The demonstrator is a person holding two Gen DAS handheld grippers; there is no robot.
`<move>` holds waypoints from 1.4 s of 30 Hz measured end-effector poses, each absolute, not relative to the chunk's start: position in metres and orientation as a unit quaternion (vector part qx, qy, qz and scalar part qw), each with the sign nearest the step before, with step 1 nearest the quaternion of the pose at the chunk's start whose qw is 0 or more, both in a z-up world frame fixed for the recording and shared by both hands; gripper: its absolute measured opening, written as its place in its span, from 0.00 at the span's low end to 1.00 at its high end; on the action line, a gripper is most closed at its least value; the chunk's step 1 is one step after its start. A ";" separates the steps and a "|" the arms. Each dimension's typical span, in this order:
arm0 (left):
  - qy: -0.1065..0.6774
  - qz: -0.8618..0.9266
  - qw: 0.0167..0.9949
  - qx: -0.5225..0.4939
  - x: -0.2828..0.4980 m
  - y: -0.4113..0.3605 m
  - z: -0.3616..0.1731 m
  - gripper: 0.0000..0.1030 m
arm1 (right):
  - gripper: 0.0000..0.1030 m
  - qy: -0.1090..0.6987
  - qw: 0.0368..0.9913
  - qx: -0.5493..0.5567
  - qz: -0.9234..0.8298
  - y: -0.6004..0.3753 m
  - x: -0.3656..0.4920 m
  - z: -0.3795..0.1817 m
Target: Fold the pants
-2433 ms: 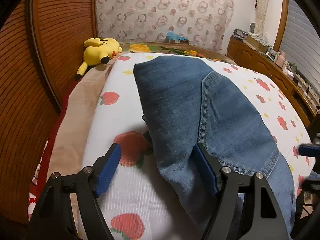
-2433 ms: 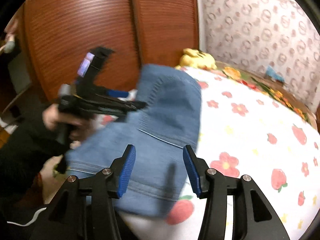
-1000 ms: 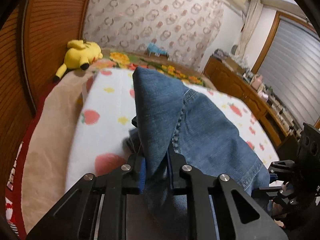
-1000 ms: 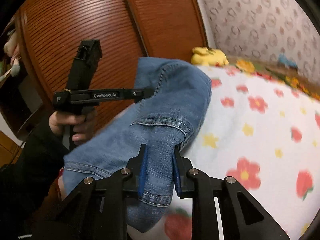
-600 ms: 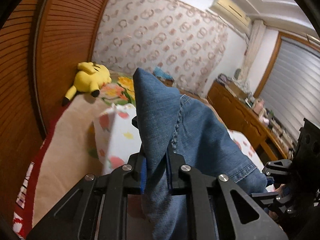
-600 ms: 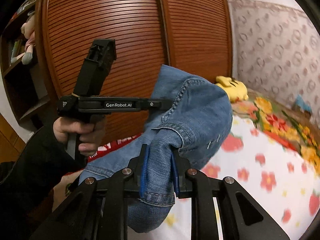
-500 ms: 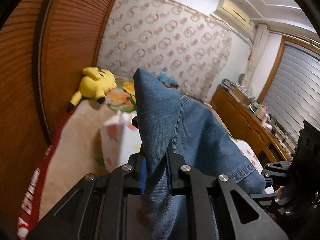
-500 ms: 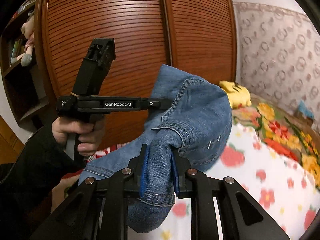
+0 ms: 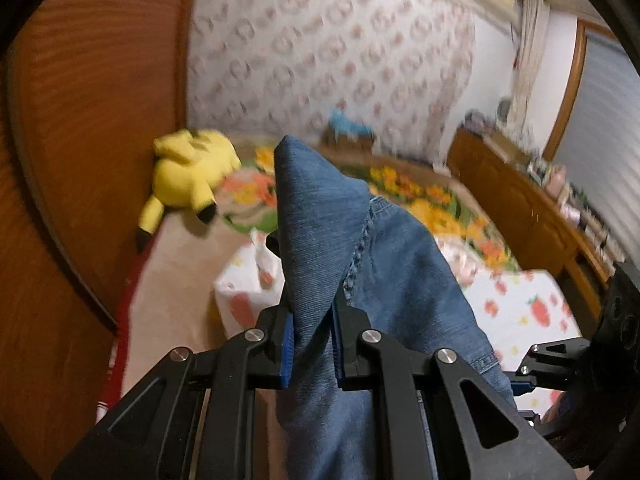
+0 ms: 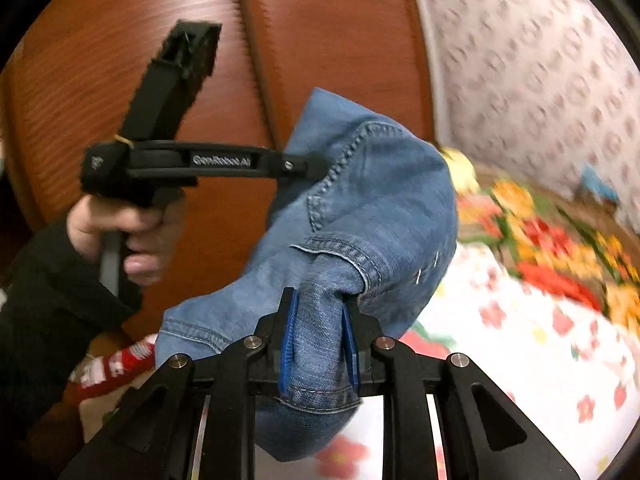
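Blue denim is filling the middle of both views: we are counting one pair of pants (image 9: 384, 264), folded over and hanging clear above the bed (image 9: 528, 304). Its long axis is running roughly from one gripper to the other, with the folded edge rising to a peak that is pointing up and away from the left camera, toward the patterned wall (image 9: 328, 48).

We are counting two grippers. The left gripper (image 9: 311, 344) is standing narrow, its blue pads pinching a doubled fold of denim. The right gripper (image 10: 319, 340) is likewise standing narrow, its pads clamping a bunched hem edge with visible stitching.

The left wrist view is showing what the right one is not: a yellow plush toy (image 9: 188, 176) lying in full by the wooden panelling (image 9: 88, 120), one wooden dresser (image 9: 520, 204) along the far side, and a curtain (image 9: 528, 48) beside a shuttered window. Only part of the right gripper's black frame is entering at its lower right edge.

The right wrist view is showing the person's left hand (image 10: 120, 236) in a dark sleeve (image 10: 44, 320), gripping the left gripper's handle side-on, plus a red and white patterned cloth (image 10: 108, 368) low at the left. We are finding both backgrounds blurred, so smaller items on the dresser are not readable.
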State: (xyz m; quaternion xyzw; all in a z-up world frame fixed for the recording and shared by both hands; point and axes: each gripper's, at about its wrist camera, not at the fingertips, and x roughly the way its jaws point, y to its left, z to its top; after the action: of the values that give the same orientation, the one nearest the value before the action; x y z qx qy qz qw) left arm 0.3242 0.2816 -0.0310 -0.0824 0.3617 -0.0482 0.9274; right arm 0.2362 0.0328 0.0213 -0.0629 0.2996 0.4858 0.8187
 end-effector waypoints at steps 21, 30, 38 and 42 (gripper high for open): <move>0.394 -0.029 0.918 -0.032 0.269 0.231 -0.063 0.48 | 0.37 0.317 0.825 -0.094 0.457 0.031 0.306 0.013; 0.421 -0.011 0.906 -0.039 0.237 0.219 -0.099 0.48 | 0.37 0.379 0.821 -0.118 0.411 0.053 0.341 -0.031; 0.398 0.001 0.916 -0.045 0.221 0.212 -0.084 0.50 | 0.37 0.348 0.842 -0.080 0.405 0.025 0.308 -0.007; 0.376 0.001 0.926 -0.040 0.210 0.205 -0.072 0.70 | 0.37 0.326 0.853 -0.064 0.402 0.001 0.287 0.002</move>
State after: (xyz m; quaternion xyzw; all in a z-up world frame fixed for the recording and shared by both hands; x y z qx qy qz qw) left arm 0.2097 0.2048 -0.0722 -0.0400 0.3760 0.0009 0.9258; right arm 0.2871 0.0013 0.0018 -0.0643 0.3265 0.4019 0.8531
